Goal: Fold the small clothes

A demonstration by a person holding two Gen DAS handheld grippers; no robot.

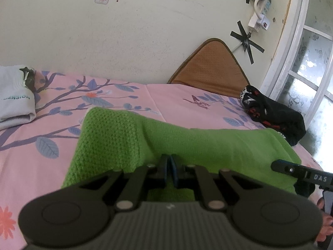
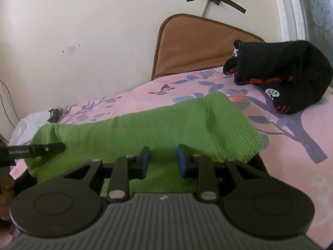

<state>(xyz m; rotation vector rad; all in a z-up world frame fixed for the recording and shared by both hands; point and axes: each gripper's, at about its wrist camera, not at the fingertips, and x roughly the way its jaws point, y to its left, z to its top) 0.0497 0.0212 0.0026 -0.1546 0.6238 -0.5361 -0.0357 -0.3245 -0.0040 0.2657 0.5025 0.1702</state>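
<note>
Green knit garment (image 1: 187, 145) is lying across the pink floral bedsheet (image 1: 62, 156), spread out between both tools. Left gripper (image 1: 170, 162) is sitting with jaws fully together at the cloth's near edge; whether any fabric is pinched, can't tell. Right gripper (image 2: 162, 156) is hovering over the near edge, jaws partly apart, blue pads (image 2: 145, 158) not pressing anything. Black patterned piece (image 2: 291, 79) is resting near the brown cushion (image 2: 197, 48); folded grey garment (image 1: 14, 100) is sitting far left.

A brown cushion (image 1: 210, 66) is leaning on the wall at the pink bedsheet's (image 1: 166, 95) far edge, under black tape crosses (image 1: 246, 41).
</note>
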